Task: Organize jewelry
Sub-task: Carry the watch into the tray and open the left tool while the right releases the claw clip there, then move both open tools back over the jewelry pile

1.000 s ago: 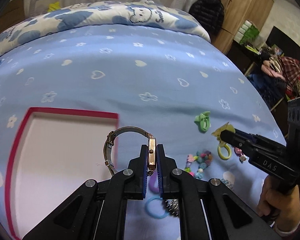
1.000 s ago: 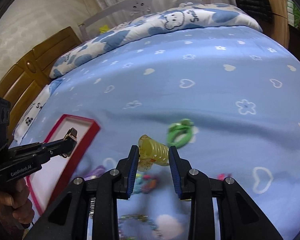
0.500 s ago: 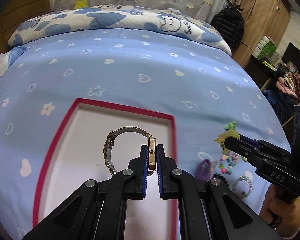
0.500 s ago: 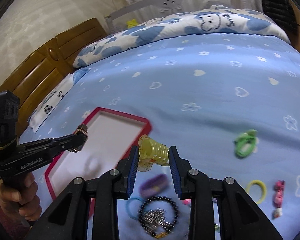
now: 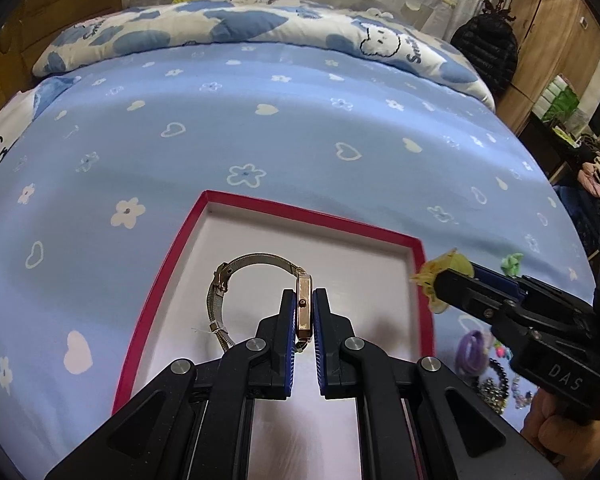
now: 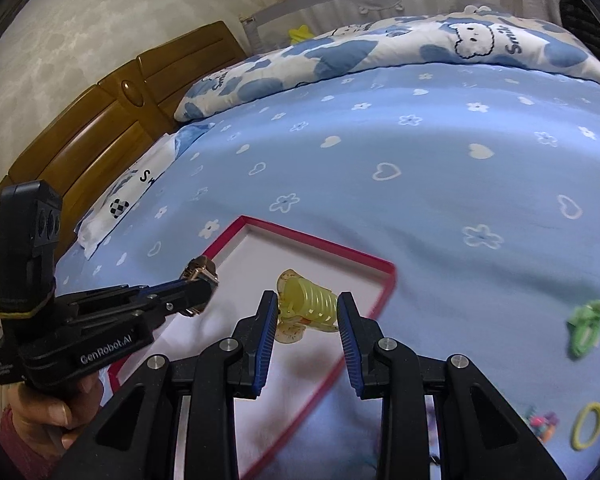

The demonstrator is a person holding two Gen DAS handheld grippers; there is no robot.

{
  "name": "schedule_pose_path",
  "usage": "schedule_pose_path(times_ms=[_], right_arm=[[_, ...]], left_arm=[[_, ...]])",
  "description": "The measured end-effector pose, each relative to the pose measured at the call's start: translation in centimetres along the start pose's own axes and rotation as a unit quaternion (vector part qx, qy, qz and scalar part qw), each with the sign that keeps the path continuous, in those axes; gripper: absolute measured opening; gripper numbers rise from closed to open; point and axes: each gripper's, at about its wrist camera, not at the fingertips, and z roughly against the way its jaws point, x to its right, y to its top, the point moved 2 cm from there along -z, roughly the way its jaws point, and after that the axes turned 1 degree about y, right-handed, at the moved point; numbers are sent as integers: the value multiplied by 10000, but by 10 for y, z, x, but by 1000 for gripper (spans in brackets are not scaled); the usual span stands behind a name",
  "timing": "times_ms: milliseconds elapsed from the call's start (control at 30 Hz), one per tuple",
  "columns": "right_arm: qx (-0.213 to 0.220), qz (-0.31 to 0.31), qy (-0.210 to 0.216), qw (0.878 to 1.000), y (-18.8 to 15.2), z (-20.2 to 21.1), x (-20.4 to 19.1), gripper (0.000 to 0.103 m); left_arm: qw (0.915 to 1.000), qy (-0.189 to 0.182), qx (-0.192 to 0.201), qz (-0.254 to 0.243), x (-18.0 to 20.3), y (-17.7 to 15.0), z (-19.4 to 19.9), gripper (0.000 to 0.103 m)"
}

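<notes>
My left gripper (image 5: 303, 307) is shut on the case of a rose-gold wristwatch (image 5: 302, 305); its mesh band (image 5: 236, 268) loops out to the left. It hangs over the white inside of a red-rimmed tray (image 5: 380, 272). My right gripper (image 6: 307, 312) is shut on a yellow hair claw clip (image 6: 306, 303) above the tray's right part (image 6: 340, 268). In the left wrist view the right gripper (image 5: 436, 280) with the clip (image 5: 446, 268) is at the tray's right rim. In the right wrist view the left gripper (image 6: 200, 280) is at the left.
The tray lies on a blue bedsheet (image 5: 300, 128) with hearts and flowers. Loose pieces lie right of it: a green clip (image 6: 586, 326), a yellow hair tie (image 6: 588, 424), a purple hair tie (image 5: 474, 350) and beaded bracelets (image 5: 496, 384). A wooden headboard (image 6: 112, 128) stands at left.
Both grippers have moved left from the pile of loose pieces to above the tray, each still holding its item. The watch and the clip are now over the tray's inside.
</notes>
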Motion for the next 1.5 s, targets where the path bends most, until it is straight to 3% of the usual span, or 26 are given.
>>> schedule_pose_path(times_ms=[433, 833, 967, 1133, 1200, 1267, 1500], right_arm=[[-492, 151, -100, 9986, 0, -59, -1, 31], [-701, 312, -132, 9970, -5, -71, 0, 31], [-717, 273, -92, 9970, -4, -71, 0, 34], [-742, 277, -87, 9968, -3, -72, -1, 34], [-724, 225, -68, 9971, -3, -70, 0, 35], [-672, 179, -53, 9976, -3, -64, 0, 36], [-333, -24, 5, 9994, -4, -24, 4, 44]], left_arm=[[9984, 425, -371, -97, -9, 8, -49, 7], [9974, 465, -545, -24, -14, 7, -66, 9], [9971, 541, -539, -7, -15, 7, -65, 20], [9968, 668, -440, -55, -13, 6, -56, 26], [9971, 674, -349, -23, -13, 4, -47, 39], [9973, 695, -226, 46, -14, 2, -36, 45], [9967, 493, 292, 582, -15, -13, 10, 49]])
